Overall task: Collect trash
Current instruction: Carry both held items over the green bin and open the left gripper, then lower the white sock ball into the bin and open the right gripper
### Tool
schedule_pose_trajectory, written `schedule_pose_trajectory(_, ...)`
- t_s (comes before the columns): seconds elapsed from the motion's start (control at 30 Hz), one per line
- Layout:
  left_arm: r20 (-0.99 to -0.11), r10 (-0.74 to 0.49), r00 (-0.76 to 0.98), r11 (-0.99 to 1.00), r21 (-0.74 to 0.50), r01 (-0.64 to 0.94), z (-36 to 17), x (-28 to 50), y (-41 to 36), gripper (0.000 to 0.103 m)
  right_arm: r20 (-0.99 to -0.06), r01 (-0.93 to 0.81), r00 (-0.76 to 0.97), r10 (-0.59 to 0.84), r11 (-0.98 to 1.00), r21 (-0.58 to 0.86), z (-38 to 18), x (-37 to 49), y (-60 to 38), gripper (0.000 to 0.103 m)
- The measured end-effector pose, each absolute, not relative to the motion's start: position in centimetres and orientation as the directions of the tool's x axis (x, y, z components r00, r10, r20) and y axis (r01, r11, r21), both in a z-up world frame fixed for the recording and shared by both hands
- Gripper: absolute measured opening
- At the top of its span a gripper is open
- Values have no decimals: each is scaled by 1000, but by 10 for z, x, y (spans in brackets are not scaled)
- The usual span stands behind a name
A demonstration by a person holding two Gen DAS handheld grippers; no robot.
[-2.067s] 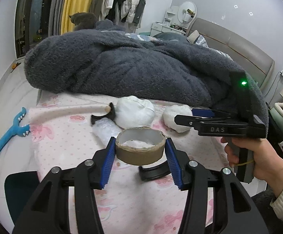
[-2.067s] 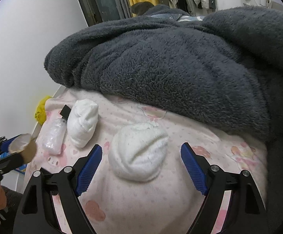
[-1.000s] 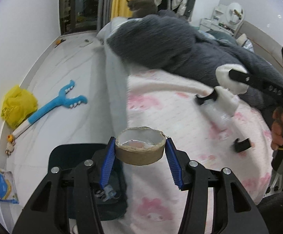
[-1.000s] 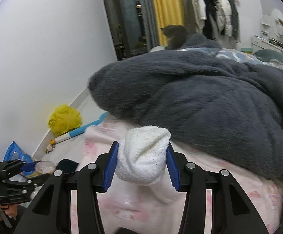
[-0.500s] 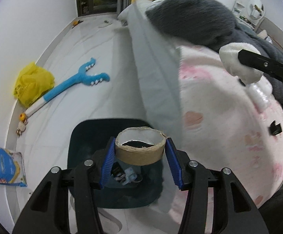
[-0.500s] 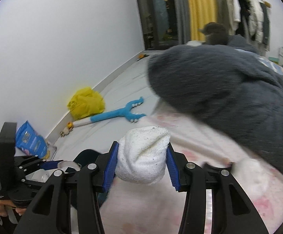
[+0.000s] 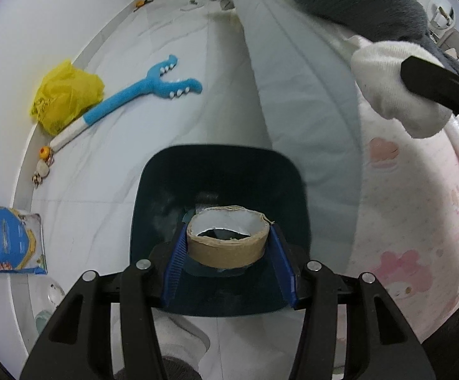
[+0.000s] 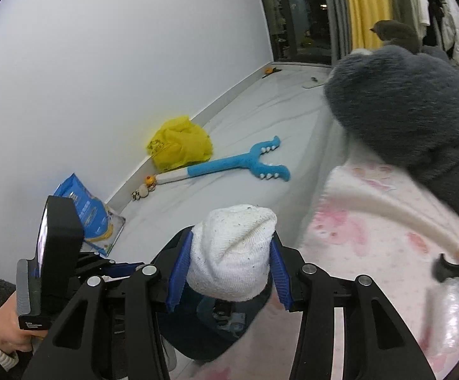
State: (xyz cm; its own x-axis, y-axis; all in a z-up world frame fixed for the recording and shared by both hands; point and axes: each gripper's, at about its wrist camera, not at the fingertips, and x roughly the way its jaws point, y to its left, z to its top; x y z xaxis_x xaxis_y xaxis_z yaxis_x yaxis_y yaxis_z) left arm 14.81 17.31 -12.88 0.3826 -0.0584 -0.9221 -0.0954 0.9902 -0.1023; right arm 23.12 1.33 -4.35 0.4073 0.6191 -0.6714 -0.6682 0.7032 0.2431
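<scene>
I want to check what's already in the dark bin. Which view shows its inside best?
The left wrist view: it looks straight down into the bin, open mouth and all, past the tape roll in the left tongs. The right wrist view catches only part of the bin behind the white wad.

Your left gripper [image 7: 229, 250] and right gripper [image 8: 226, 269] share one build: glossy black plastic arms with cut-out slots, silver round screw heads at the joints, and ribbed blue pads lining the jaws. Your left hand [image 8: 6, 338] shows bare skin beneath a cream ribbed knit cuff.
</scene>
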Motion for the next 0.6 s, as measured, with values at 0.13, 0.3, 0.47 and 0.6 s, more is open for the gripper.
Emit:
schedule_pose_trajectory(0.13,-935,-69,347,988,-112,-106,-138,144,182,54,-689,-679,381,616,693,244,-51,229,29,47)
schedule_pose_trajectory(0.3,-942,-79,327,984,-126,-124,-143,140,194,58,-705,-690,356,614,681,245,-57,227,47,47)
schedule_pose_trajectory(0.47,-936,-81,342,982,-134,-136,-142,134,209,66,-725,-692,332,604,678,248,-69,227,63,47)
schedule_pose_trajectory(0.6,-931,-83,354,978,-144,-149,-140,130,220,69,-746,-691,311,589,679,248,-81,227,75,47)
